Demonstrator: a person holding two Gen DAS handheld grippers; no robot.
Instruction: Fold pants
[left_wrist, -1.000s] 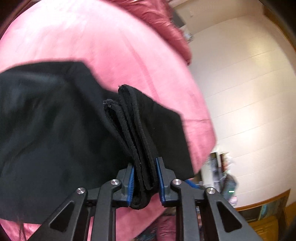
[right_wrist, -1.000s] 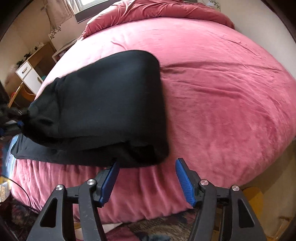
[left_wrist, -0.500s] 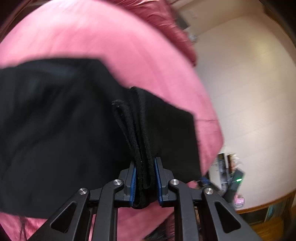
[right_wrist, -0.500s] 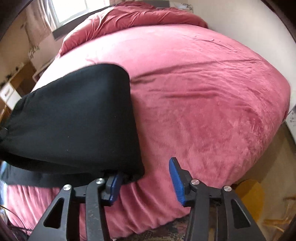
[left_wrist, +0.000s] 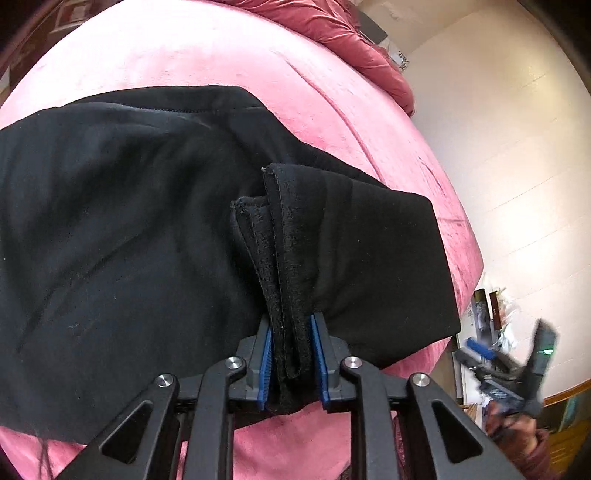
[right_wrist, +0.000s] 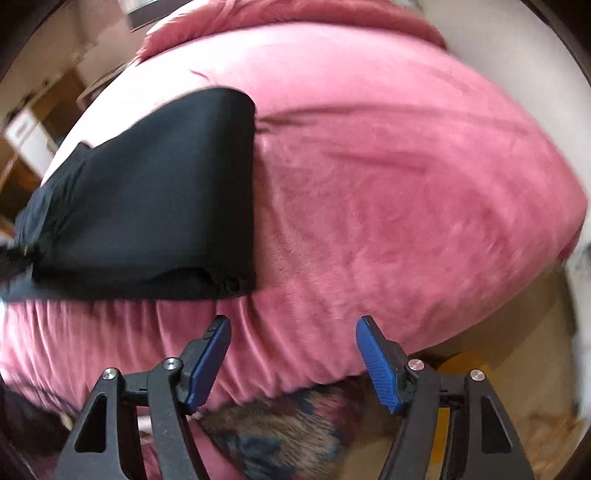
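Right gripper (right_wrist: 293, 356), earlier straddling the pants' (right_wrist: 147, 206) near corner, now spread wide, empty, backed off past the bed (right_wrist: 406, 166) edge. Left gripper (left_wrist: 291, 354) still pinching stacked pant hems. Bare pink cover from 12 to 3 o'clock.

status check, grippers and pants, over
Left gripper shut on black pants, bunched edge pinched. Right gripper open, empty, off the bed edge. Pants folded on bed; nothing in the way.

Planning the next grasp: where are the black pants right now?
The black pants lie folded on the pink bed, their stacked hems pinched by the left gripper; in the right wrist view they sit left of centre.
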